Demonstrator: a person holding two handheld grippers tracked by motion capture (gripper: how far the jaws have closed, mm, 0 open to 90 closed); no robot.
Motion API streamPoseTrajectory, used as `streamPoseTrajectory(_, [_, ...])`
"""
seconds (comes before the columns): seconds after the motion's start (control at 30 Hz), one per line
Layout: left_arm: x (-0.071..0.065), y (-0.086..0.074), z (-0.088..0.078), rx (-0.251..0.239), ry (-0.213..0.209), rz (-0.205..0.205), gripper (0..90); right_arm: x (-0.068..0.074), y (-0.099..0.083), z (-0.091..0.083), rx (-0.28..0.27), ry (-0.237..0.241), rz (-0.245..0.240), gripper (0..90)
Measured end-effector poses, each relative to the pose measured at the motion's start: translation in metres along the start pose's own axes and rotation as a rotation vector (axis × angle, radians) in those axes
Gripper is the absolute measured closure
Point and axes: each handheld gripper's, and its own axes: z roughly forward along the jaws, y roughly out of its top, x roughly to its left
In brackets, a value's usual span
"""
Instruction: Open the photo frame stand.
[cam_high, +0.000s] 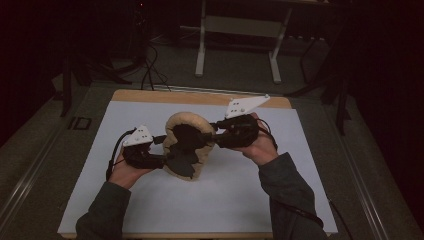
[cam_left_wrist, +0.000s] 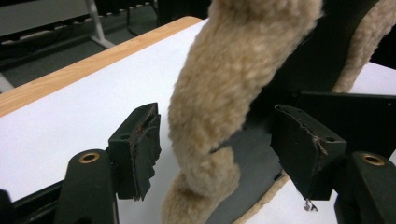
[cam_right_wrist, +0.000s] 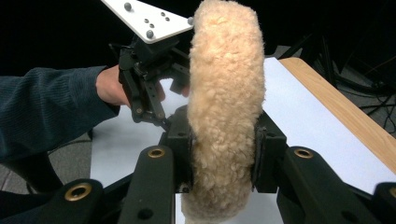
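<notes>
Dark floor and one white-framed bench surround a wooden table covered by one white sheet. One fleecy tan cover with black lining is held upright above the sheet's middle. Its woolly rim is clamped between the pads of the right gripper. The left gripper is spread open, its pads clear of the fleece lying between them. Two hands are seen, the left hand and the right hand.
</notes>
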Motion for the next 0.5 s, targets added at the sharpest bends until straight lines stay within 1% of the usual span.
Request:
streamPoseTrajectory(0.07, [-0.0007, 0.0016, 0.0018, -0.001, -0.021, 0.001, 32.4, -0.0005, 0.0005, 0.0000, 0.006, 0.007, -0.006, 66.6])
streamPoseTrajectory(0.1, [-0.0008, 0.0021, 0.0025, 0.000, -0.024, 0.007, 32.2, -0.0002, 0.0010, 0.0001, 0.008, 0.009, -0.012, 66.5])
streamPoseTrajectory(0.17, [-0.0001, 0.0019, 0.0029, 0.000, -0.033, 0.003, 32.4, 0.0002, 0.0018, -0.0002, 0.020, 0.006, -0.015, 66.3])
streamPoseTrajectory(0.2, [-0.0004, 0.0017, 0.0030, -0.001, -0.037, 0.004, 34.1, 0.0002, 0.0019, -0.0004, 0.023, 0.005, -0.019, 66.1])
streamPoseTrajectory(0.23, [-0.0004, 0.0017, 0.0030, -0.001, -0.037, 0.004, 35.5, 0.0002, 0.0019, -0.0004, 0.023, 0.005, -0.019, 66.1])
streamPoseTrajectory(0.27, [-0.0017, 0.0016, 0.0035, 0.001, -0.027, 0.007, 35.5, 0.0004, 0.0021, -0.0004, 0.026, -0.001, -0.019, 65.7])
streamPoseTrajectory(0.4, [-0.0041, 0.0008, 0.0037, 0.006, -0.002, 0.015, 39.0, -0.0013, 0.0029, -0.0001, 0.037, -0.046, -0.002, 64.5])
streamPoseTrajectory(0.5, [-0.0048, 0.0000, 0.0022, 0.001, -0.003, 0.013, 43.1, -0.0043, 0.0020, -0.0013, 0.042, -0.061, 0.013, 63.3])
